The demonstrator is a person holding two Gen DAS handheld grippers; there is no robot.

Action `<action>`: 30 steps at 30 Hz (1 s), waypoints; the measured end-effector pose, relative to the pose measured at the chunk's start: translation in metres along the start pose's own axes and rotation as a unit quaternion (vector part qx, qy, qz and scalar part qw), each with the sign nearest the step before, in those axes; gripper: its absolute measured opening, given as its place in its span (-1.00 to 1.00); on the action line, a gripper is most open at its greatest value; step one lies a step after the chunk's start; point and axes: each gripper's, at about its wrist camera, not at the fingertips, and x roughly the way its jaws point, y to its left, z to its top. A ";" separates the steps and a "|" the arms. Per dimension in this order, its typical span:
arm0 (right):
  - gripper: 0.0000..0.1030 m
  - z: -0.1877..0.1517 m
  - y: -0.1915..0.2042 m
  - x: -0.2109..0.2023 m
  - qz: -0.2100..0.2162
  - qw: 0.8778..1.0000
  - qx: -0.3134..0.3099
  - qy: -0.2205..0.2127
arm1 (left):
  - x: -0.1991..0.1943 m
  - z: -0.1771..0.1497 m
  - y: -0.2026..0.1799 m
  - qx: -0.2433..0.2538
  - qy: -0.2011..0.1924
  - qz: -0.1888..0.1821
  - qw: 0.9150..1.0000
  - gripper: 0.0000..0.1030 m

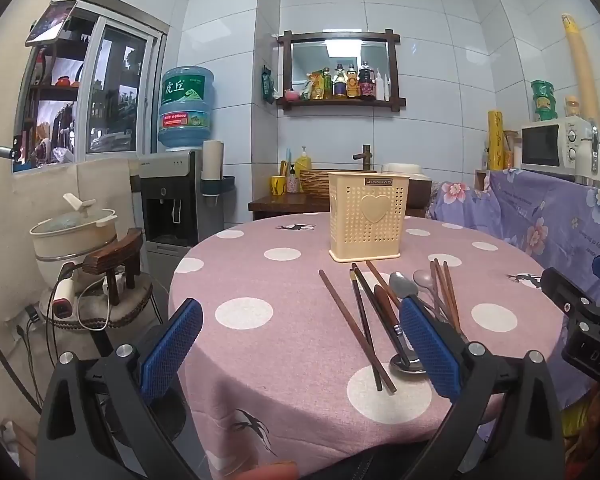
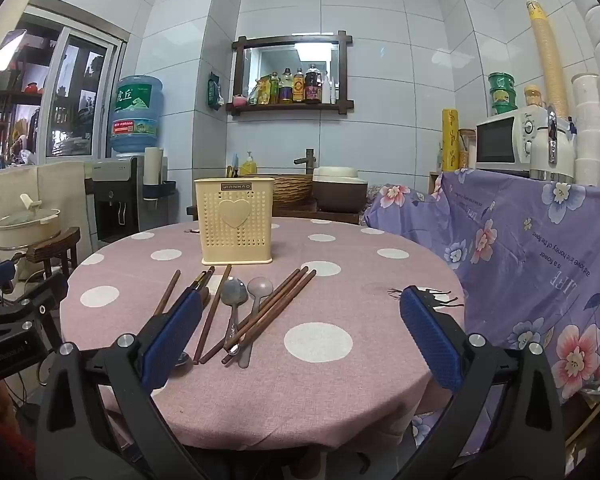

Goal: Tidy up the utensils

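Observation:
A cream perforated utensil holder (image 1: 367,217) (image 2: 235,221) with a heart on its front stands upright on the round pink polka-dot table (image 1: 260,272) (image 2: 340,380). In front of it lie several brown chopsticks (image 1: 356,326) (image 2: 268,312), a metal spoon (image 2: 233,294) (image 1: 403,285) and a pale spoon (image 2: 259,289) (image 1: 423,279), loosely scattered. My left gripper (image 1: 300,332) hovers open near the table's front edge, its right pad over the utensils. My right gripper (image 2: 300,332) is open too, with the utensils near its left pad. Nothing is held.
A purple floral cloth (image 2: 520,248) covers a counter at the right with a microwave (image 2: 504,142). At the left stand a water dispenser (image 1: 180,200) and a pot (image 1: 74,234) on a stool. A sink shelf (image 2: 300,192) lies behind the table.

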 end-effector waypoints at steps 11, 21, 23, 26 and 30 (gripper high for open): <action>0.90 0.001 0.001 -0.001 -0.001 1.000 0.000 -0.002 | -0.003 0.001 -0.005 0.000 -0.002 -0.002 1.000 0.90; 0.90 0.003 -0.001 0.000 -0.002 1.000 0.001 -0.002 | -0.001 -0.001 0.004 -0.016 -0.008 -0.013 1.000 0.90; 0.90 0.003 -0.001 -0.001 -0.002 1.000 0.001 -0.002 | -0.002 0.000 0.004 -0.016 -0.007 -0.014 1.000 0.90; 0.90 0.002 -0.001 -0.001 -0.002 1.000 0.001 -0.002 | -0.002 0.000 0.004 -0.016 -0.007 -0.014 1.000 0.90; 0.90 0.001 -0.001 -0.001 -0.002 1.000 0.001 -0.002 | -0.002 -0.001 0.003 -0.016 -0.008 -0.014 1.000 0.90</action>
